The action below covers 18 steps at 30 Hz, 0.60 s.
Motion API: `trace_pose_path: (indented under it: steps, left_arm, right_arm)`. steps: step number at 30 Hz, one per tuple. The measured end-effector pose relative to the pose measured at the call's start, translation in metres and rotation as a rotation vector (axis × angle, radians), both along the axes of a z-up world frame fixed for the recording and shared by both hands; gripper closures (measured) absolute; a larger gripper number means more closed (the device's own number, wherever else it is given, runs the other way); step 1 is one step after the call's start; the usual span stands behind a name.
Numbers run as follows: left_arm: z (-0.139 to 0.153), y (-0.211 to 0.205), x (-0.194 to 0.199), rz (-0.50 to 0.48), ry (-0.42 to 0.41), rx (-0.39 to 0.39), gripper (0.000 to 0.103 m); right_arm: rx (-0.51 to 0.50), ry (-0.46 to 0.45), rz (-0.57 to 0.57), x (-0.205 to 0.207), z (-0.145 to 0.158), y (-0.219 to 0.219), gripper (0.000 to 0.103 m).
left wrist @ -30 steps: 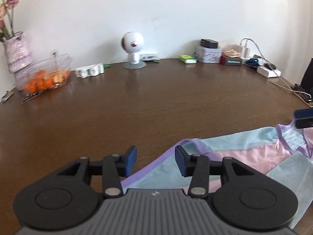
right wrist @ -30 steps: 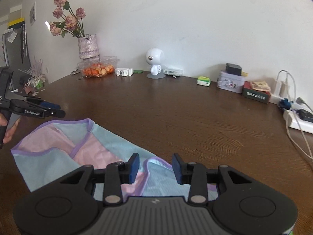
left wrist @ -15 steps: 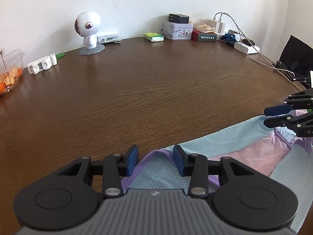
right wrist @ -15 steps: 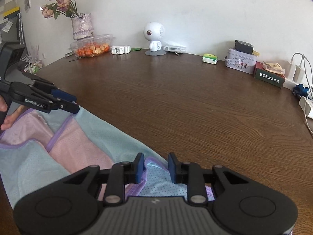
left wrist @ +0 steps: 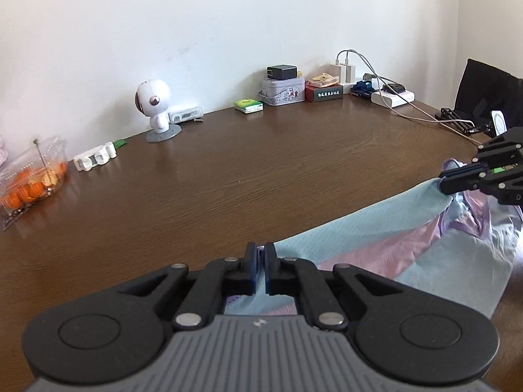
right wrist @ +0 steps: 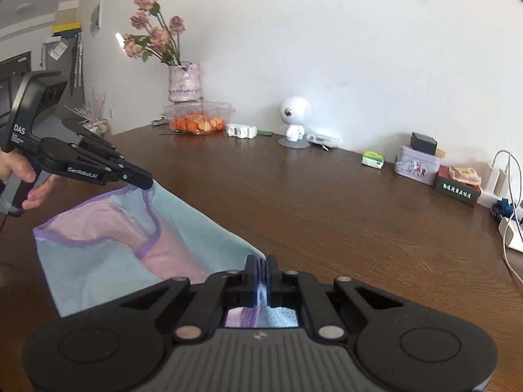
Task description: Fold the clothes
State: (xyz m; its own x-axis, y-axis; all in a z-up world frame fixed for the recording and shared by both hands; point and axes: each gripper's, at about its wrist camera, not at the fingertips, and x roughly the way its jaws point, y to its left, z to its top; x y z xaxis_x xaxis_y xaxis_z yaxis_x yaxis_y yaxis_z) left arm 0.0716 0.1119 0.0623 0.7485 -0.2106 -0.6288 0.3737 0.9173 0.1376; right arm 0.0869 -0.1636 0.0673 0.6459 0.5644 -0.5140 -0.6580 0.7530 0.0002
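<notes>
While the pastel blue, pink and lilac mesh garment (right wrist: 108,245) hangs lifted above the dark brown wooden table (left wrist: 228,176), each of its two upper corners is pinched in a black two-finger gripper. In the left wrist view, the left gripper (left wrist: 260,263) has its jaws pressed together on a lilac-trimmed corner; the same gripper appears in the right wrist view (right wrist: 143,181) at the garment's far corner, held by a hand (right wrist: 31,183). The right gripper (right wrist: 261,272) likewise clamps a bunched edge of fabric, and shows from the left wrist view (left wrist: 446,184) at the opposite end.

The governing relation is the taut top edge: it runs straight from one gripper to the other, so the garment's long axis lies along the line joining them, with the body of the cloth sagging below and toward the person. Neither gripper is nearer; each holds one end. A fold would likely require laying the cloth flat on the table or bringing the two corners together.

Containers: a clear plastic clamshell box (right wrist: 199,117) holds orange fruit pieces; a mottled lilac vase (right wrist: 184,81) holds dried pink roses (right wrist: 153,29). Both stand by the wall, well apart from the garment.
</notes>
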Motion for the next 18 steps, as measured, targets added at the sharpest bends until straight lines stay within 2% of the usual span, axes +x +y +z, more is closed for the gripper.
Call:
trace_pose_path:
  steps: [4,9,12,13,14,15,18]
  left_arm:
    - [-0.011,-0.01,-0.044,0.021,-0.006,0.066,0.099]
    - [-0.035,-0.003,-0.056,0.089,0.043,0.058,0.098]
    - [-0.029,0.013,-0.058,0.148,0.037,0.009,0.087]
    - [-0.025,0.021,-0.059,0.176,0.034,-0.016,0.073]
    - [-0.022,0.031,-0.06,0.215,0.031,-0.042,0.064]
    - [-0.02,0.04,-0.058,0.258,0.035,-0.057,0.064]
    - [-0.018,0.06,-0.049,0.357,0.04,-0.102,0.065]
  right_arm:
    - [-0.05,0.01,0.103,-0.044,-0.006,0.0,0.1]
    - [-0.117,0.043,0.119,-0.06,-0.024,0.008,0.098]
    - [-0.083,0.021,0.121,-0.064,-0.011,0.001,0.093]
    - [-0.058,0.004,0.118,-0.065,-0.003,-0.005,0.087]
    - [-0.037,-0.013,0.094,-0.064,0.004,-0.012,0.084]
    - [-0.018,-0.03,0.057,-0.062,0.011,-0.019,0.078]
    - [-0.052,-0.054,-0.112,-0.042,0.021,-0.04,0.076]
